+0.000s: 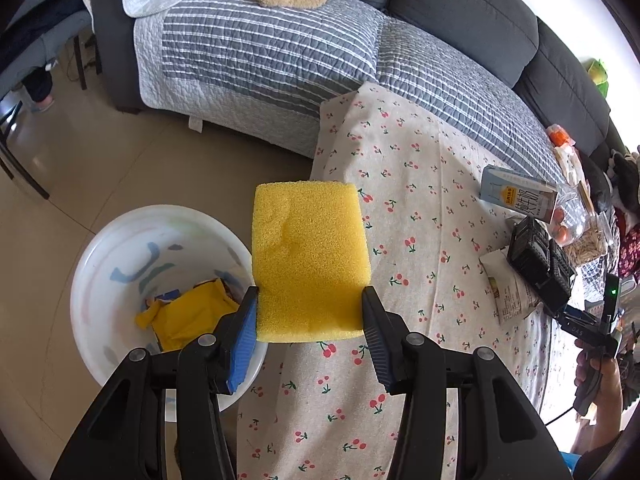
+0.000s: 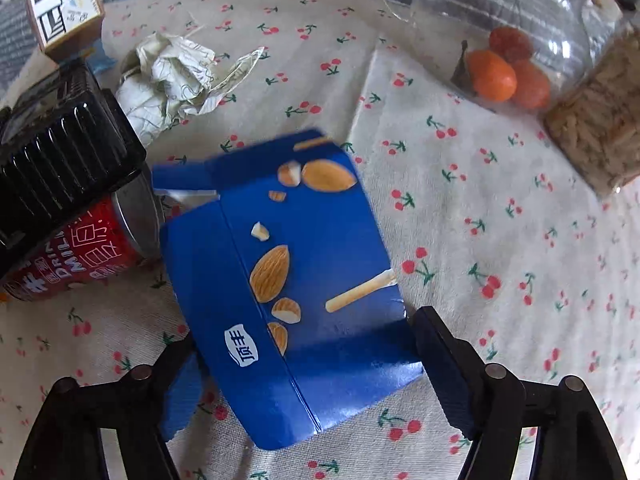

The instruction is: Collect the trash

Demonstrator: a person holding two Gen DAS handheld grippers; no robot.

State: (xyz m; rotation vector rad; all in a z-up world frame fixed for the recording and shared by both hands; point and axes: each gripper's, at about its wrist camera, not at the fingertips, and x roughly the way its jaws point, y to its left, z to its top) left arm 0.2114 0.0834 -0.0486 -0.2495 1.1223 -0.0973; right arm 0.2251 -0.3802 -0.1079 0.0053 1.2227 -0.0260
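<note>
My left gripper [image 1: 310, 312] is shut on a yellow sponge [image 1: 310, 252], its pads pressing both side edges. The sponge hangs over the table's left edge, beside a white bin [image 1: 104, 264] on the floor that holds a yellow wrapper [image 1: 188, 316]. In the right wrist view my right gripper [image 2: 304, 360] is shut on a blue snack box [image 2: 304, 280] printed with almonds; the box is tilted above the cherry-print tablecloth [image 2: 480, 240]. A red drink can [image 2: 80, 252] lies on its side just left of the box, and crumpled paper [image 2: 172, 76] lies farther back.
A black plastic tray [image 2: 60, 156] rests over the can. Behind it stands a milk carton [image 2: 64, 8]. A glass jug with orange fruit [image 2: 496, 72] and a container of seeds [image 2: 600, 120] stand at the back right. A grey striped sofa [image 1: 260, 48] borders the table.
</note>
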